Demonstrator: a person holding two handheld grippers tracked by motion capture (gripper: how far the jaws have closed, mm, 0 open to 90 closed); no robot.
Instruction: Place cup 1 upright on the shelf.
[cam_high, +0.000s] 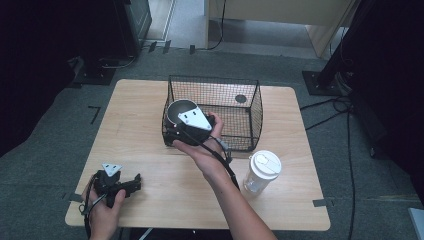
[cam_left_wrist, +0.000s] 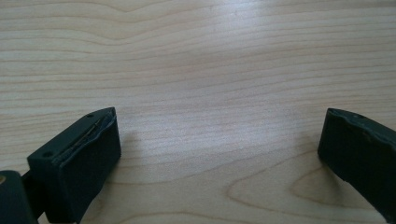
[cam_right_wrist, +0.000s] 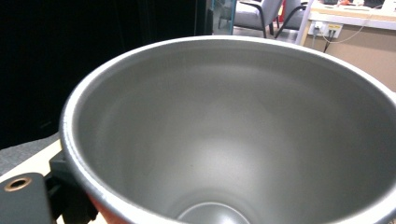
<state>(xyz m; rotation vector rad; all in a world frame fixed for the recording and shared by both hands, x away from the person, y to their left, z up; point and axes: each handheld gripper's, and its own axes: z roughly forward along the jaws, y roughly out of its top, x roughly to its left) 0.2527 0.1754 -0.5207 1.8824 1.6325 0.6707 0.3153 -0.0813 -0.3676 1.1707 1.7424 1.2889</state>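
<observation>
The right tool (cam_high: 176, 125) seems clamped on the metal cup (cam_high: 180, 111) at the wire basket (cam_high: 250, 107), its jaws hidden behind the rim. The left tool (cam_high: 134, 183) rests open on the surface (cam_high: 150, 165).

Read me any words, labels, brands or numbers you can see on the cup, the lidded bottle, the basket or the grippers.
No readable text anywhere.
Metal cup: plain inside, no marking.
Bottle: white lid has raised shapes, too small to read.
Basket: bare black wire.
Left gripper and right gripper: grey plates carry only holes, no lettering.
</observation>
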